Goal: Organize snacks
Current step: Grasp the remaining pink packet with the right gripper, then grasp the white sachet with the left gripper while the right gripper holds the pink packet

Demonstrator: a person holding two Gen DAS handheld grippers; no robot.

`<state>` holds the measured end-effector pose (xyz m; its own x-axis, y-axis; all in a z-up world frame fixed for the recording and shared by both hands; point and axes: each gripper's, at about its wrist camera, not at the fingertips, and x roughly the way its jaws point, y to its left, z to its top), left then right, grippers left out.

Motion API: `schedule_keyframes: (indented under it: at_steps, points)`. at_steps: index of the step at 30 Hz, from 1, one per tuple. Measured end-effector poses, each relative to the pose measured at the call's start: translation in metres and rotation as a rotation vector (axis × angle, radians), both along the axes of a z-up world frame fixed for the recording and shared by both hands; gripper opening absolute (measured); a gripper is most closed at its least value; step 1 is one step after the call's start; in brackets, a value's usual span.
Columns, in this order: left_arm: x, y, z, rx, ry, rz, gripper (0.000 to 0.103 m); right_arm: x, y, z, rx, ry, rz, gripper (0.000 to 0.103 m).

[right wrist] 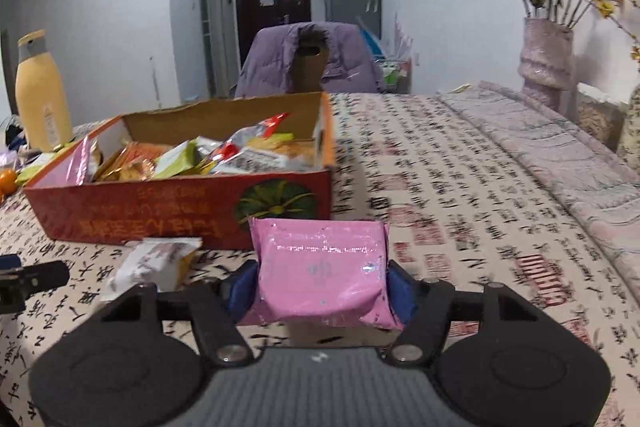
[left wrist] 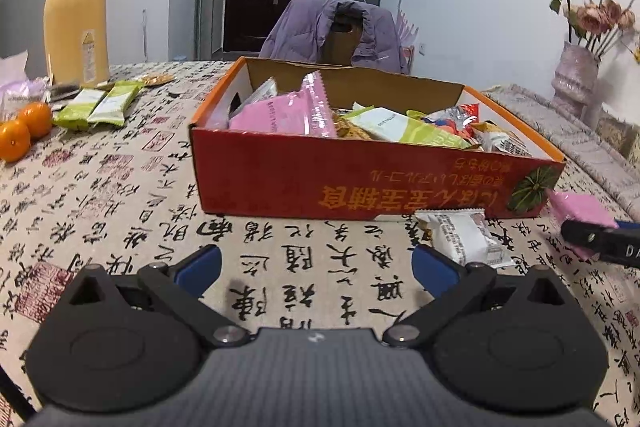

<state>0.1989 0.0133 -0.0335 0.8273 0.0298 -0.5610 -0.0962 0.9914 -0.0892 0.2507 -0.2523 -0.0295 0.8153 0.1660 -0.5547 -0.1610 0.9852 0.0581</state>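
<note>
A red cardboard box (left wrist: 360, 183) (right wrist: 168, 211) with an orange rim sits mid-table and holds several snack packets. My right gripper (right wrist: 320, 287) is shut on a pink snack packet (right wrist: 322, 267), its blue pads pressed against both sides, just in front of the box's right corner. That same pink packet (left wrist: 580, 211) shows at the right edge of the left wrist view, with the right gripper's finger in front of it. A white snack packet (left wrist: 464, 235) (right wrist: 154, 263) lies on the cloth before the box. My left gripper (left wrist: 316, 267) stands open over bare cloth, nothing between its fingers.
Two green packets (left wrist: 100, 103) and two oranges (left wrist: 24, 129) lie at the far left by a tall yellow bottle (left wrist: 76, 15). A vase of dried flowers (right wrist: 546, 63) stands at the back right. A chair draped with a purple jacket (left wrist: 336, 31) is behind the table.
</note>
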Motion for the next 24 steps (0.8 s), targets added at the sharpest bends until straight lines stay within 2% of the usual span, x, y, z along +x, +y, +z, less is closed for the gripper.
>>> schedule_keyframes:
  at_steps: [4,10,15,24]
  points:
    - [0.001,-0.012,0.010,-0.015,0.005,-0.029,0.103,0.001,-0.015,0.001,-0.006,-0.029,-0.046,0.066]
    - [0.013,-0.044,0.021,0.023,0.015,-0.075,0.103,0.005,-0.030,-0.003,0.012,-0.051,-0.087,0.066]
    - [0.027,-0.069,0.019,0.040,0.041,-0.098,0.103,0.005,-0.030,-0.012,-0.003,-0.067,-0.086,0.067]
    - [0.047,-0.093,0.006,0.068,0.095,-0.081,0.103,0.002,-0.035,-0.011,0.045,-0.082,-0.070,0.067]
